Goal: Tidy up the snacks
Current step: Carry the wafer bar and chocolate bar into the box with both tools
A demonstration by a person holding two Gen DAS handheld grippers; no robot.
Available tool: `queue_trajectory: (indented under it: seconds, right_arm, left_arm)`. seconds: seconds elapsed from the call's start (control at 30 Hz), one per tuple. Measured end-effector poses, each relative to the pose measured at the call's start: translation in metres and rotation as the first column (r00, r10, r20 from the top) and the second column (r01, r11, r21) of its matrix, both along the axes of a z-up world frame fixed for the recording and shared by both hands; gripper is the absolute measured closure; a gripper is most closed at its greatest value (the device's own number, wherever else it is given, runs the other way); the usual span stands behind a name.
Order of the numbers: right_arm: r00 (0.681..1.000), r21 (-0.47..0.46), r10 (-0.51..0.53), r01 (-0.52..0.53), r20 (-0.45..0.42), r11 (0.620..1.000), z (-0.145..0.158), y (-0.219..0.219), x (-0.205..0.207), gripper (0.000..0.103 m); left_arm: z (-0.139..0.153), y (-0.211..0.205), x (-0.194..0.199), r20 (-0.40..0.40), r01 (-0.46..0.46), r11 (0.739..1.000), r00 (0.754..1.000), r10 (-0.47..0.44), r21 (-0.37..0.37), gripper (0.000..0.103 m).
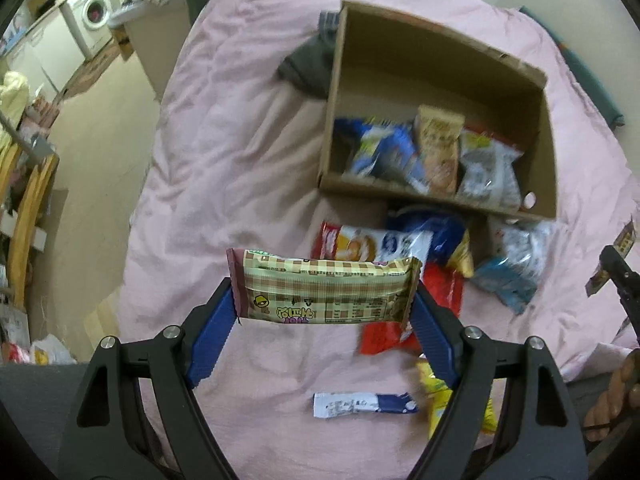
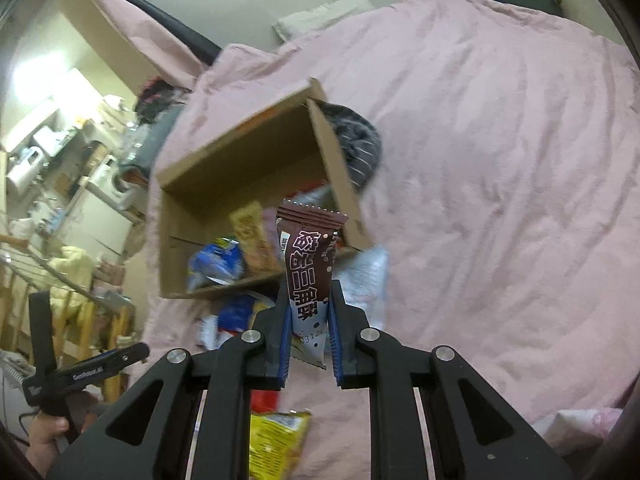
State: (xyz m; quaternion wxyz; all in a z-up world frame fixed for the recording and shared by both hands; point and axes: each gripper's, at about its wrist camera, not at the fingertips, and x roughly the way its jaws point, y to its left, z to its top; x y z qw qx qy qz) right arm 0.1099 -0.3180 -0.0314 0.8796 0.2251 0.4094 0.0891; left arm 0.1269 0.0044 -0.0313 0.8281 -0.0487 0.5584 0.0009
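Two tongs, both loaded. Left tongs (image 1: 326,312): spread wide, gripping checkered snack bar (image 1: 324,290) by its ends, above bed (image 1: 224,152). Right tongs (image 2: 309,312): narrow, clamping brown snack packet (image 2: 310,256) upright, near cardboard box (image 2: 240,152).

We're in a home, a small lived-in bedroom by the look of it: a bed (image 2: 500,140) under a rumpled pink cover fills both views, with a pillow (image 2: 320,16) at the wall. Off to the side we see a washing machine (image 1: 90,14), a white cabinet (image 1: 52,52) beside it, a wooden drying rack (image 1: 24,208) and clutter on shelves (image 2: 60,144).
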Motion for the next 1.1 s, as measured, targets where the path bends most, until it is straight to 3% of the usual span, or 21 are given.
queue_trajectory:
  seconds: [0.13,0.3,0.5,0.73,1.1]
  right_arm:
    - [0.999,0.057,0.022,-0.024,0.024,0.998,0.019,0.003,0.009,0.086]
    - [0.992,0.024,0.063,-0.066,0.111,0.998,0.056,0.013,0.025,0.086]
    - [0.987,-0.005,0.105,-0.105,0.123,0.994,0.067,0.023,0.052,0.086]
    - [0.986,-0.002,0.132,-0.133,0.097,0.991,0.052,0.029,0.082,0.086]
    - [0.991,-0.068,0.13,-0.13,0.0,0.989,0.003,0.038,0.115,0.086]
  left_arm:
    - [0.021,-0.009,0.014,0.033,0.023,1.0,0.999,-0.022,-0.007,0.022]
    - [0.047,-0.019,0.033,0.092,0.051,0.999,0.994,-0.05,-0.005,0.022]
    - [0.069,-0.028,0.054,0.164,0.075,0.997,0.984,-0.076,0.014,0.022]
    - [0.062,-0.034,0.085,0.171,0.065,0.998,0.983,-0.066,0.009,0.022]
    - [0.014,-0.057,0.112,0.177,0.12,0.993,0.977,-0.119,0.007,0.022]
